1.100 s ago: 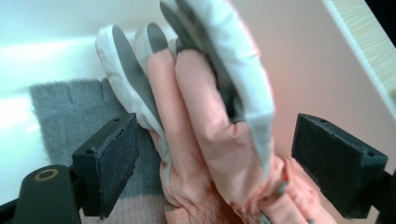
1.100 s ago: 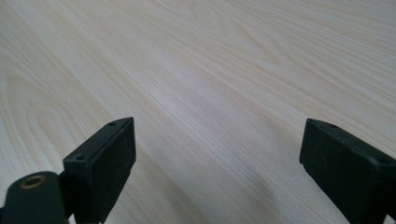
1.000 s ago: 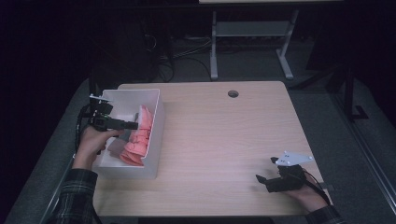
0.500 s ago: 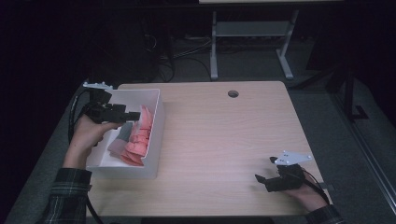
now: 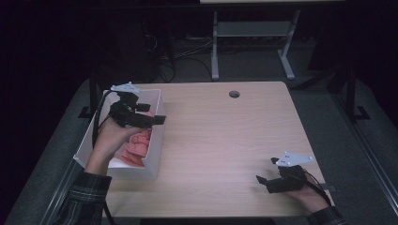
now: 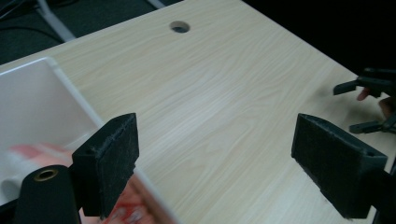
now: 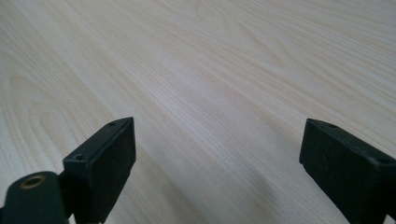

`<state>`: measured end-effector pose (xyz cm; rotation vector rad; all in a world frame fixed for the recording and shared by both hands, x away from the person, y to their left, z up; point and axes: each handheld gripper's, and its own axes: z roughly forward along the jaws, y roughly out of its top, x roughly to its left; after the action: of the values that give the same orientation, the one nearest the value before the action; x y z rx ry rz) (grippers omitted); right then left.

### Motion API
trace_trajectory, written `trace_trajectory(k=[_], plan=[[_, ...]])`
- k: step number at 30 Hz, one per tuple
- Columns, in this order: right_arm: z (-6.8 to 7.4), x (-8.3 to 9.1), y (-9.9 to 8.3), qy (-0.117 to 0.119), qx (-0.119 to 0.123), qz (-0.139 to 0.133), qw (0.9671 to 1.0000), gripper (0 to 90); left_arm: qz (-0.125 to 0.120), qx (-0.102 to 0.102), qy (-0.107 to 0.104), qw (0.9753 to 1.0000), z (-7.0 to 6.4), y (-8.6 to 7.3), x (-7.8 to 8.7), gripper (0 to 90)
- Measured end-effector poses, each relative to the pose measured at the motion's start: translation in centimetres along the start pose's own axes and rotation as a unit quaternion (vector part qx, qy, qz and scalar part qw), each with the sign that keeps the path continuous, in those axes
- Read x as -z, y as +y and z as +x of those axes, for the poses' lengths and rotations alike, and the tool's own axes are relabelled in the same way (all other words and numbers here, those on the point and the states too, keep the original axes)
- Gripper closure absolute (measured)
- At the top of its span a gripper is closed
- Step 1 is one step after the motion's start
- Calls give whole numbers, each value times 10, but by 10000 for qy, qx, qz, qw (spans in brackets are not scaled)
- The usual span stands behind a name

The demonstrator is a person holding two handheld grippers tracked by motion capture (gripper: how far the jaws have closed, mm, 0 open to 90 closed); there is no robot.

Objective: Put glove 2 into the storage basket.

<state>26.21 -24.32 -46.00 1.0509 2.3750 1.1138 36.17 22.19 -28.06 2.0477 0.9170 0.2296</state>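
- Pink cloth point(image 5: 135, 149) lies bunched in the white bin point(image 5: 155, 161) at the bench's left side, its heap running lengthwise along the bin, front to back.
- Your left tongs point(image 5: 157, 120) are the nearer pair by far: they hover at the bin's right wall, above the cloth, pointing away from the bin toward the open bench point(image 5: 234, 140).
- Seen along the left tongs point(image 6: 212, 163), the jaws stand wide apart with nothing between them; the cloth point(image 6: 140, 205) sits below and behind the near jaw, inside the bin's rim point(image 6: 70, 88). You would likely need to tip the tongs down and back toward the bin to reach it.
- Your right tongs point(image 5: 263, 180) rest well apart from the bin, at the bench's near right corner, jaws spread and empty point(image 7: 215, 163) over bare wood.
- Farther from the bin, a round cable hole point(image 5: 234, 94) marks the bench's back edge.
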Motion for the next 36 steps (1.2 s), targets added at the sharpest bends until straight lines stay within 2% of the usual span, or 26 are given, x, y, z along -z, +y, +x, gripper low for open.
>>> trace_trajectory(k=[5,12,17,21,26,29,30,33,36], plan=[[1,0,0,3,-12,10,10000,105,72,-131,-160,9998,-23,0,-22,147],[1,0,0,43,-13,23,10000,100,177,-325,-311,9988,-47,-3,-48,147],[0,0,0,15,15,16,10000,95,291,-477,-429,9975,-65,-11,-68,147],[1,0,0,2,-1,16,10000,93,284,-550,-519,9967,-77,-19,-80,147],[1,1,-1,8,-18,-4,10000,93,359,-689,-520,9956,-88,-31,-94,147],[1,1,-2,-8,-11,-7,10000,93,323,-696,-546,9956,-93,-38,-100,147],[0,1,-2,-10,-9,-9,10000,93,300,-771,-537,9951,-96,-43,-105,146],[0,1,-2,-20,-11,10,10000,93,330,-872,-528,9942,-97,-52,-111,143],[1,2,-2,-29,-47,13,10000,93,341,-881,-549,9940,-97,-59,-115,142]])
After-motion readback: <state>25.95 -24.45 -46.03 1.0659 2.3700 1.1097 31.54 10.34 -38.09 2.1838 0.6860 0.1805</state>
